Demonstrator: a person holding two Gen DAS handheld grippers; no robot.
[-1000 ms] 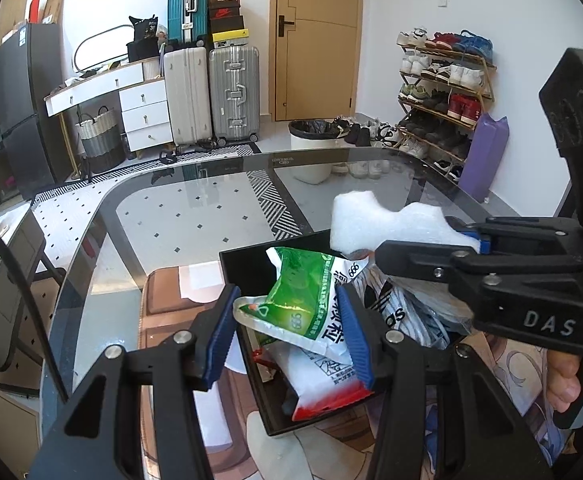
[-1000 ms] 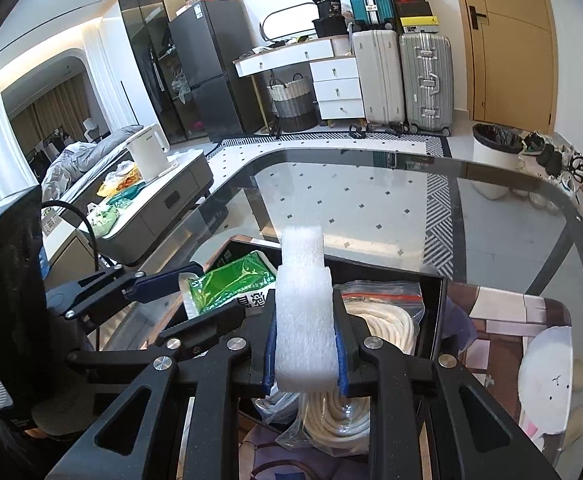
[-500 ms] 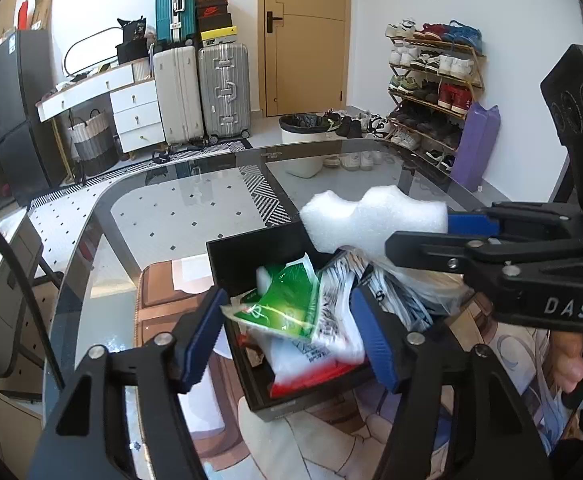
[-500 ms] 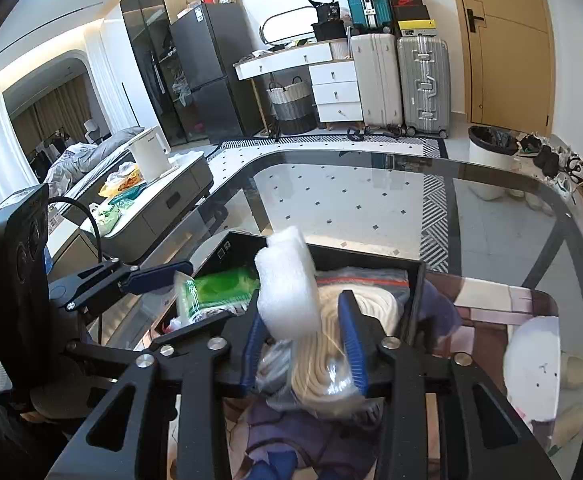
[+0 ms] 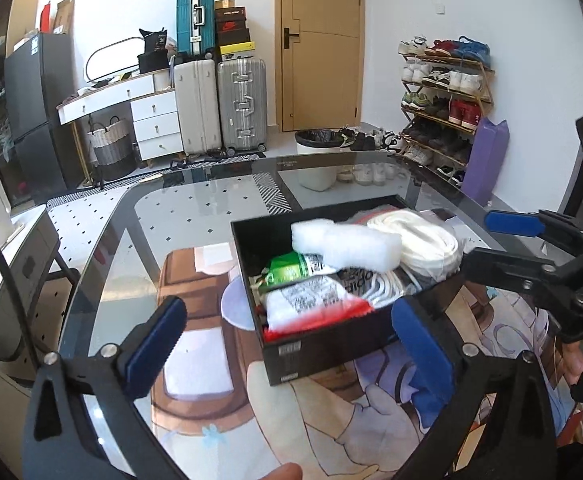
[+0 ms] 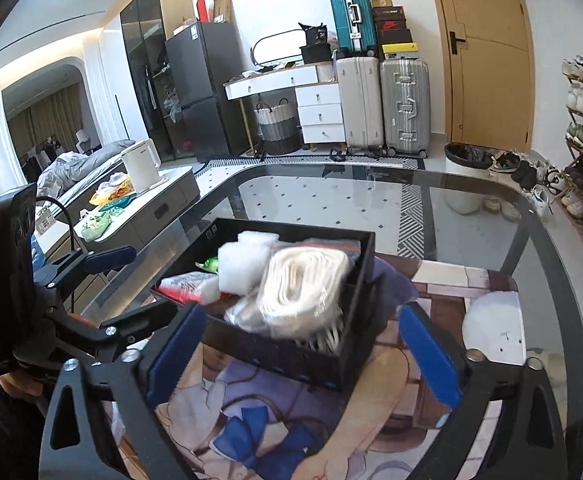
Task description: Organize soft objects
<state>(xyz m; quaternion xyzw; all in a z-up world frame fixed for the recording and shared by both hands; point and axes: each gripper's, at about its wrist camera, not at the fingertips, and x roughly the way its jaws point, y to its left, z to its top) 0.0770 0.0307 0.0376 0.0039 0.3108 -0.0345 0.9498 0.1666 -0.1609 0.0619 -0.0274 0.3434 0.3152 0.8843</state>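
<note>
Sitting on the glass-topped counter, on a cartoon-printed mat, the shallow black rectangular box held all the soft things. A white foam block lay across the top of the pile, resting on a green-and-white plastic packet and touching a bagged coil of white rope at its right. Nearer the front wall of the box, a white packet with a red edge lay beside the coil's lower loops.

And the left gripper hung just in front of the box, its blue-padded fingers spread wide apart with nothing between them, the right-hand pad close to the box's front corner. The right gripper was likewise wide apart and empty, its blue fingers either side of the box's near wall without touching it in the right wrist view. From that side the rope coil bulged over the box rim, with the foam block just behind it.

Each gripper showed in the other's view, off to the side of the box. Beyond the counter stood a silver hard-shell suitcase and a wooden door.
</note>
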